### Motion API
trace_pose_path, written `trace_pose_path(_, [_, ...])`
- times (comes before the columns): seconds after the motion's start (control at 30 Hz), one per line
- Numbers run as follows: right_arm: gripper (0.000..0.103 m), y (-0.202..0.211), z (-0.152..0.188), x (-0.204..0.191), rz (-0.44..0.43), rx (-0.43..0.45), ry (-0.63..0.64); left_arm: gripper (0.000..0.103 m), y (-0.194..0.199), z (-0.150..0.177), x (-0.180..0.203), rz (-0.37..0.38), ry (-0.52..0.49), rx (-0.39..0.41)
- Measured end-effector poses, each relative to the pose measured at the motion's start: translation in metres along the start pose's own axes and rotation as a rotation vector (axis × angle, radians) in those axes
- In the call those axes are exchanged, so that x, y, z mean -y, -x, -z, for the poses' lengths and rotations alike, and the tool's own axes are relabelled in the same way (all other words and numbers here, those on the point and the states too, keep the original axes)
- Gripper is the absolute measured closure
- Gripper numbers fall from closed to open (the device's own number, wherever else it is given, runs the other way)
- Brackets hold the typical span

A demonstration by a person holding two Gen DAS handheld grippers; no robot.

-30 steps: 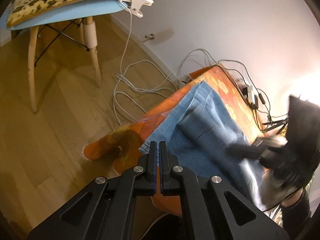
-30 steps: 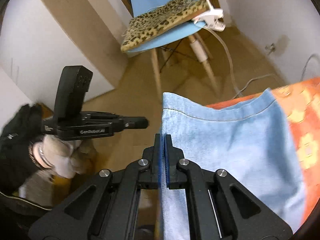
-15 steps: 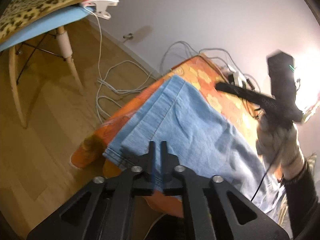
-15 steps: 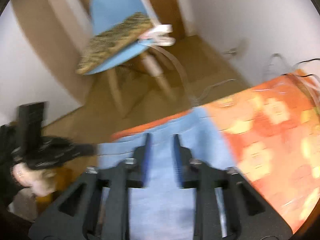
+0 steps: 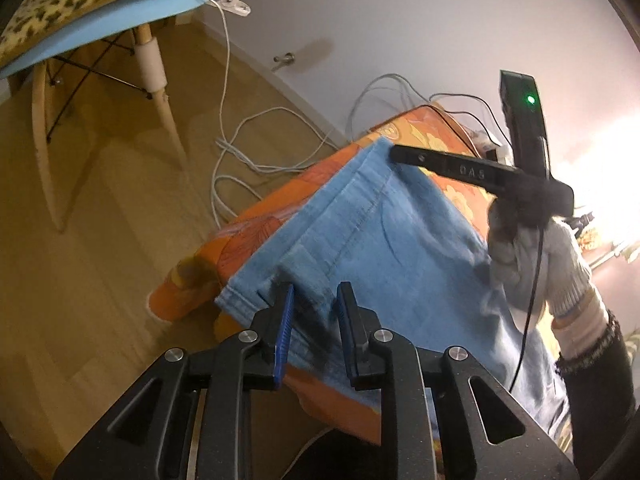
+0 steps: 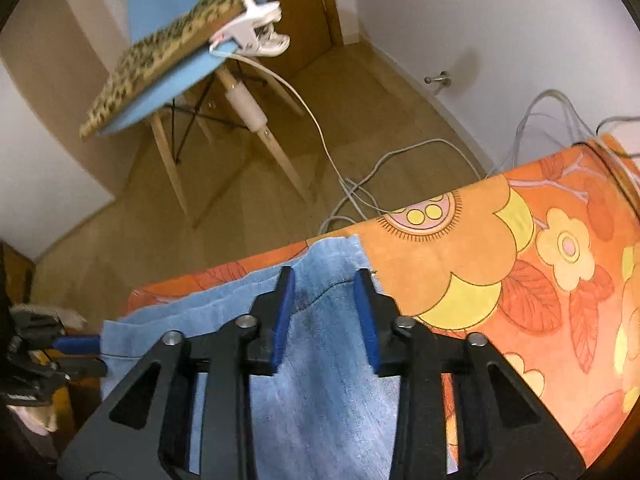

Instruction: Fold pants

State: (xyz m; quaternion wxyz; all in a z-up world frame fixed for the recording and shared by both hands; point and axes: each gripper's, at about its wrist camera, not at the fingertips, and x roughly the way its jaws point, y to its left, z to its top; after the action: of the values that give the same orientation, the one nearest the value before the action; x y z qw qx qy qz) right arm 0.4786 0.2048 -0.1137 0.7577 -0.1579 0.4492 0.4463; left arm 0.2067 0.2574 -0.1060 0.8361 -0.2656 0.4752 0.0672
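Over the pants [image 6: 320, 400], both grippers' fingers [image 6: 362, 312] stand apart, the right pair closing, gripping nothing.

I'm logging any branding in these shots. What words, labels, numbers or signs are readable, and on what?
"0 A S": pale raised characters, blurred and uncertain, on the side of the right gripper, seen from the left wrist view above the jeans.
No other text is legible: none shows on the orange flowered cover, the blue chair or the white clip.
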Motion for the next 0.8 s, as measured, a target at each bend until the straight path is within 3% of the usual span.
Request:
trace_pose_path(0.03, [0.093, -0.002, 0.001, -0.002, 0.011, -0.002, 0.011, 0.097, -0.001, 0.0, -0.001, 0.0, 0.006, 0.005])
trace_pose_path(0.13, [0.097, 0.001, 0.003, -0.006, 0.024, 0.003, 0.035, 0.098, -0.003, 0.005, 0.001, -0.009, -0.008, 0.029])
trace_pose_path(0.47, [0.098, 0.029, -0.008, -0.014, 0.054, 0.106, 0.067, 0.098, 0.019, 0.007, 0.004, -0.034, -0.069, 0.133])
trace_pose_path(0.53, [0.098, 0.025, -0.012, -0.014, 0.058, 0.104, 0.065, 0.098, 0.012, 0.005, 0.003, -0.049, -0.063, 0.117])
trace_pose_path(0.67, [0.096, 0.003, -0.008, -0.007, 0.098, 0.019, 0.049, 0.097, -0.004, 0.008, -0.003, -0.08, -0.06, 0.062])
trace_pose_path(0.8, [0.093, 0.042, 0.001, -0.001, 0.081, 0.083, 0.003, 0.089, 0.007, 0.007, -0.005, -0.098, -0.071, 0.064])
